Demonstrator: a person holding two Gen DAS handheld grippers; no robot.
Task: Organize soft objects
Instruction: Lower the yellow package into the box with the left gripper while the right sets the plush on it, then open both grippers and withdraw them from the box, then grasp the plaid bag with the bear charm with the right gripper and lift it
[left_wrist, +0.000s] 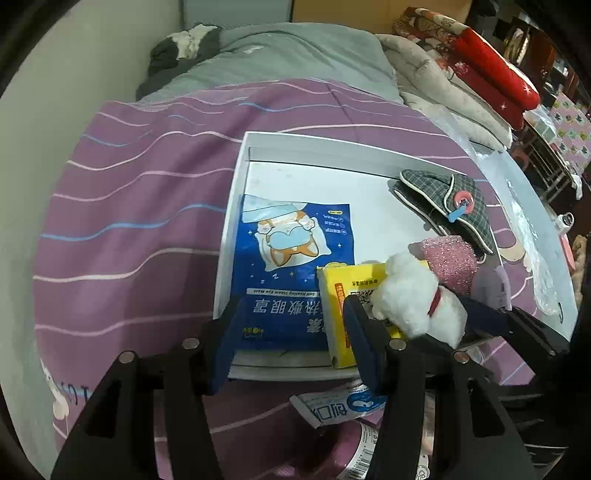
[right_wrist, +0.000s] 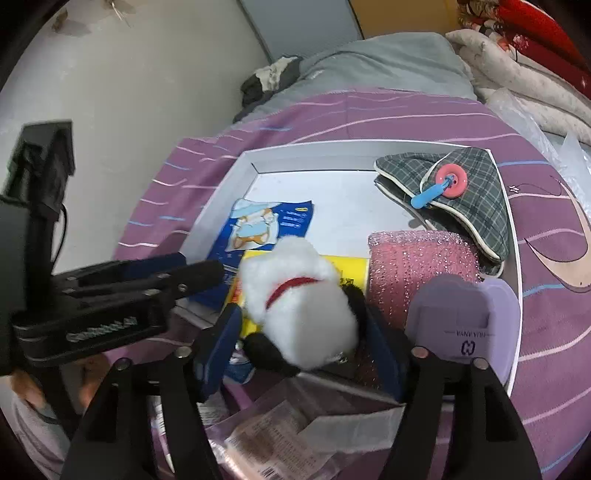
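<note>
Between the spread fingers of the right gripper (right_wrist: 301, 332), a white plush dog (right_wrist: 303, 295) with a red collar is sitting, seemingly untouched by the pads, on a yellow box (left_wrist: 341, 295) in the white tray (left_wrist: 236, 177). At its two o'clock, a pink sponge (right_wrist: 417, 262) is lying; at nine o'clock, the left gripper (left_wrist: 291, 343) is hovering, spread and empty, over a blue eye-mask packet (left_wrist: 295, 240).

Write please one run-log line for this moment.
left gripper: open, empty | right gripper: open around plush toy | tray: plaid hat, pink sponge
</note>
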